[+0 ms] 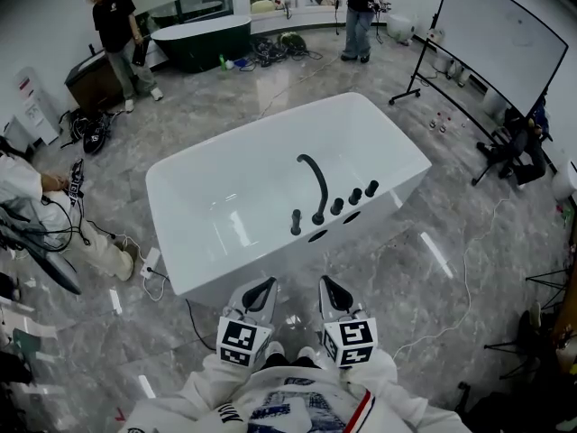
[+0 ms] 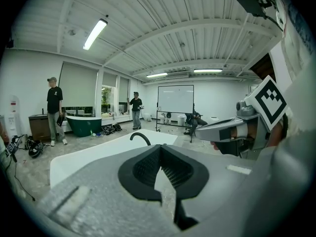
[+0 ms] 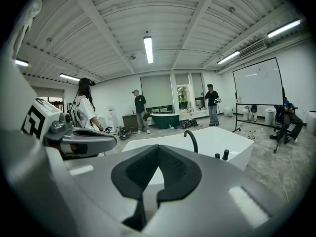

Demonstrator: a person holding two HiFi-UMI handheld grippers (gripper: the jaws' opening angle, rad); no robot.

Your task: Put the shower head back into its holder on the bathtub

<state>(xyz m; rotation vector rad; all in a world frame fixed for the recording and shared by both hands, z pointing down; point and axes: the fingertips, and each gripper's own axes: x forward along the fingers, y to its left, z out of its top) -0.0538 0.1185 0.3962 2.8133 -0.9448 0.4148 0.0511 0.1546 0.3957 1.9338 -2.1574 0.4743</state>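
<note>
A white bathtub (image 1: 270, 183) stands on the grey marble floor in front of me. On its near rim are a curved black spout (image 1: 315, 183), three black knobs (image 1: 355, 195) and a slim black upright piece (image 1: 295, 222) to the left of the spout; I cannot tell whether that piece is the shower head. My left gripper (image 1: 263, 289) and right gripper (image 1: 330, 289) hover side by side short of the tub's near wall. Both are shut and hold nothing. The left gripper (image 2: 159, 149) points at the spout (image 2: 140, 137). The right gripper (image 3: 158, 149) faces the spout (image 3: 191, 138) and knobs (image 3: 225, 154).
A person in white (image 1: 36, 197) sits at the left among cables. Others stand at the back left (image 1: 114, 25) and the back (image 1: 363, 7). A dark green tub (image 1: 203, 39) is behind, a whiteboard on wheels (image 1: 500, 34) at the right. A white cable (image 1: 460, 305) runs along the floor.
</note>
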